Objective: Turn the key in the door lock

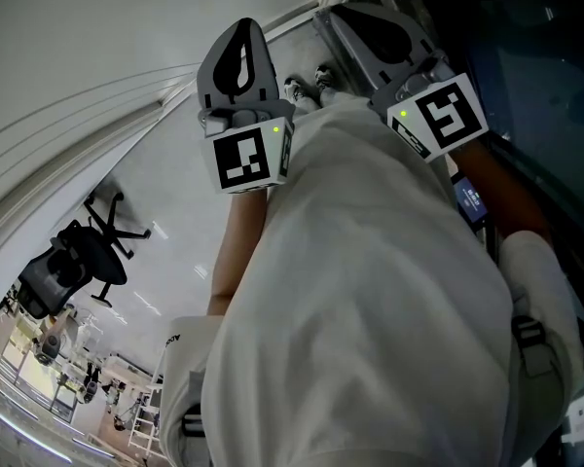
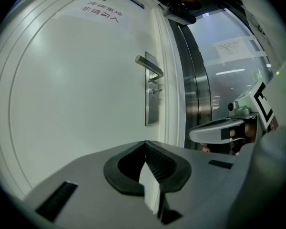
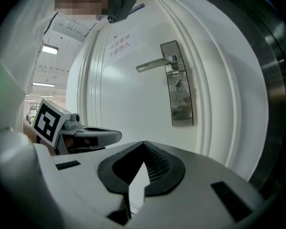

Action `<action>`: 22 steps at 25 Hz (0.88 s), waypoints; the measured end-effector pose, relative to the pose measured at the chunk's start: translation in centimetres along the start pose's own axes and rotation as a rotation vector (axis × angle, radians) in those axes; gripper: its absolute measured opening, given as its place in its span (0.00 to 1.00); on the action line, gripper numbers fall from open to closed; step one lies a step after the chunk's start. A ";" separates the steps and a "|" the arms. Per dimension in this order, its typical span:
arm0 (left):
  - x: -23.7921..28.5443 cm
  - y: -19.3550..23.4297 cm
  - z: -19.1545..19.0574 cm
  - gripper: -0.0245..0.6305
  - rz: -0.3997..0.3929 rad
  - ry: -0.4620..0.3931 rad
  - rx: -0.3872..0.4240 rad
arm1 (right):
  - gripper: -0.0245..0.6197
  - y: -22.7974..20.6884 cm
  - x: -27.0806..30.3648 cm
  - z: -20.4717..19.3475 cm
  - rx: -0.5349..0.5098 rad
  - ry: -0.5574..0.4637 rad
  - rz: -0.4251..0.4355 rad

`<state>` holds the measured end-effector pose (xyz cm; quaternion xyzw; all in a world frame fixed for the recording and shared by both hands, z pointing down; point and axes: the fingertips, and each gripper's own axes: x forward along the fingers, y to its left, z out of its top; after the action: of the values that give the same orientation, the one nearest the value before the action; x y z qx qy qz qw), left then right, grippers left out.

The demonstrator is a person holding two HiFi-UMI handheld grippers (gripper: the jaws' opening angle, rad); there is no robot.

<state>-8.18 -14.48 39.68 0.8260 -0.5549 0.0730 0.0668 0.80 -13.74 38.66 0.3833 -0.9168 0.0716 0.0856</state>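
A white door (image 2: 76, 89) carries a steel lock plate (image 2: 152, 104) with a lever handle (image 2: 150, 67). A small key (image 2: 155, 92) sticks out of the lock below the lever. In the right gripper view the same handle (image 3: 155, 64), plate (image 3: 180, 97) and key (image 3: 178, 85) show closer. My left gripper (image 2: 145, 147) is shut and empty, pointing at the door well short of the lock. My right gripper (image 3: 143, 147) is likewise shut on nothing, some way from the key. In the head view both grippers, left (image 1: 241, 52) and right (image 1: 375, 27), are held side by side in front of the person's white garment (image 1: 370, 309).
A paper sign (image 2: 101, 11) is stuck high on the door. A steel-framed glass panel (image 2: 200, 80) stands right of the door frame. The person's shoes (image 1: 307, 84) are near the door's foot. A black office chair (image 1: 73, 261) stands back on the floor at the left.
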 end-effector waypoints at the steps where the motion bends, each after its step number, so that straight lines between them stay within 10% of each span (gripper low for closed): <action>1: 0.0 0.1 0.0 0.05 0.001 -0.001 0.000 | 0.05 0.0 -0.1 -0.1 -0.001 0.003 -0.001; 22: -0.5 0.7 0.5 0.05 0.034 0.006 0.009 | 0.05 -0.5 -1.0 -0.3 -0.008 0.024 -0.016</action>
<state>-8.95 -14.34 39.14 0.8167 -0.5681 0.0788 0.0635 1.86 -13.33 38.79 0.3895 -0.9129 0.0717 0.0989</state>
